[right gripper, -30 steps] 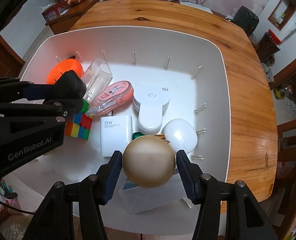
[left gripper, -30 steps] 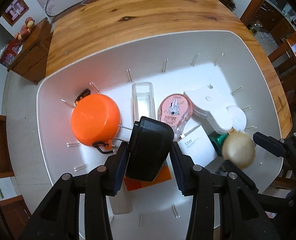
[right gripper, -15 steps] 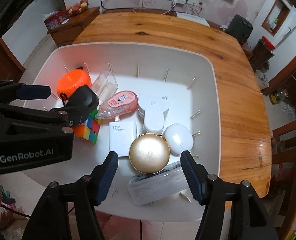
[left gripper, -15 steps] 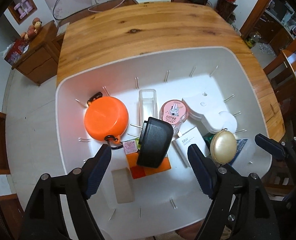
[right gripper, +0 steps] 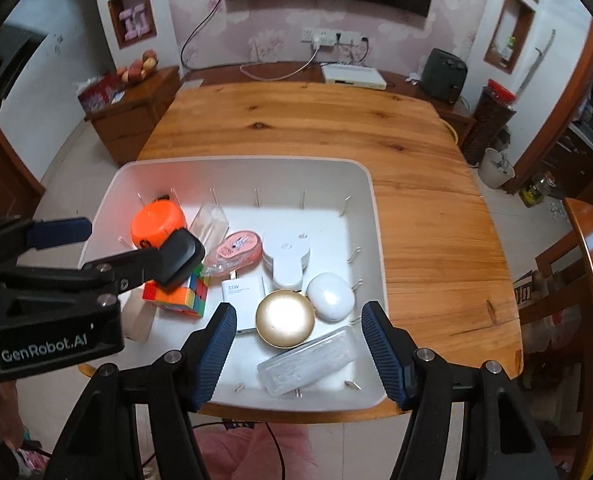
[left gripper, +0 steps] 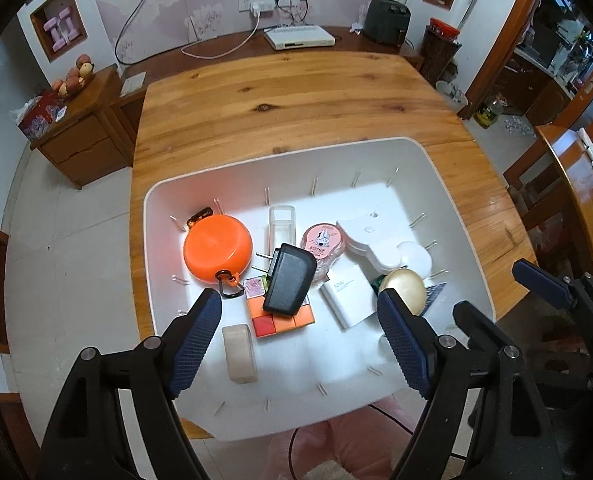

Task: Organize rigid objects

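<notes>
Broadly, a wooden table (left gripper: 296, 92) carries a white bin (left gripper: 448, 184) at its near edge. Inside the bin, an orange round case (left gripper: 217, 248) lies at the left, and a white charger (left gripper: 346, 294) lies flat near the middle, its long axis running from near to far. A black adapter (left gripper: 290, 278) rests tilted on a colour cube (left gripper: 280, 316), its prongs pointing up-left toward the orange case. A gold round compact (right gripper: 285, 318) sits partly on the charger, just beside a white oval case (right gripper: 331, 297). Above the bin's near side hover the left gripper (left gripper: 298, 338) and the right gripper (right gripper: 298, 350), each with fingers spread wide apart and holding nothing.
</notes>
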### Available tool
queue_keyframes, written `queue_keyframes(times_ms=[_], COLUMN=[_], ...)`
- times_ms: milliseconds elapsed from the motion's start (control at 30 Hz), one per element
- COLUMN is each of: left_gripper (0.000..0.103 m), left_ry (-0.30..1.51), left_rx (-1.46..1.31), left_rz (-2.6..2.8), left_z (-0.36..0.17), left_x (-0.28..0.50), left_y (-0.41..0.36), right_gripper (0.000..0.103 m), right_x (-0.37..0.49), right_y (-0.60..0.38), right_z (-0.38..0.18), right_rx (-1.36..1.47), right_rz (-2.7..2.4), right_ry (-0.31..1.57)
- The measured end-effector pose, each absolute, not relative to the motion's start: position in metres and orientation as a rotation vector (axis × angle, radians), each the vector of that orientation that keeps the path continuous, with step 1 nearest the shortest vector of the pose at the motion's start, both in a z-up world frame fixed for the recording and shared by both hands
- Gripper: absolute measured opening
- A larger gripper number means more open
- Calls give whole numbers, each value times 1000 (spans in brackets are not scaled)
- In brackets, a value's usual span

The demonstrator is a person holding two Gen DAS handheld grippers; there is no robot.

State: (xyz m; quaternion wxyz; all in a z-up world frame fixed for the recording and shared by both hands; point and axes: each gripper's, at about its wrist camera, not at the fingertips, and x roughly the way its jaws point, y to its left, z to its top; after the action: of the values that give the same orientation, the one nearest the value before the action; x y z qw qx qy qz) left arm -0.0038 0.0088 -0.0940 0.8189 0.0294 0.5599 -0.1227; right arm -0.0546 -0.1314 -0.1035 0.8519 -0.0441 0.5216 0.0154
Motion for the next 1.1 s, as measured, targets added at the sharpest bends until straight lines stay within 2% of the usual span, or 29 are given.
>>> queue_keyframes(times_ms=[467, 567, 1033, 1100], left_gripper=[83, 83, 83, 83], left_ry=[1062, 1043, 969, 953], left_rx=[-7, -2, -39, -37], left_rz=[-147, -120, -31, -23], left_z=[-21, -17, 10, 14], left_x=[-22, -25, -33, -36], left_y=[4, -3, -17, -20], right_gripper=[66, 74, 76, 81], right_x=[-59, -60, -61, -62], right_y=[-156, -161, -178, -181], right_z=[-20, -11, 20, 24], right_rx=[-32, -45, -84, -88], right_rz=[83, 87, 131, 121], right_ry=[959, 937, 832, 817])
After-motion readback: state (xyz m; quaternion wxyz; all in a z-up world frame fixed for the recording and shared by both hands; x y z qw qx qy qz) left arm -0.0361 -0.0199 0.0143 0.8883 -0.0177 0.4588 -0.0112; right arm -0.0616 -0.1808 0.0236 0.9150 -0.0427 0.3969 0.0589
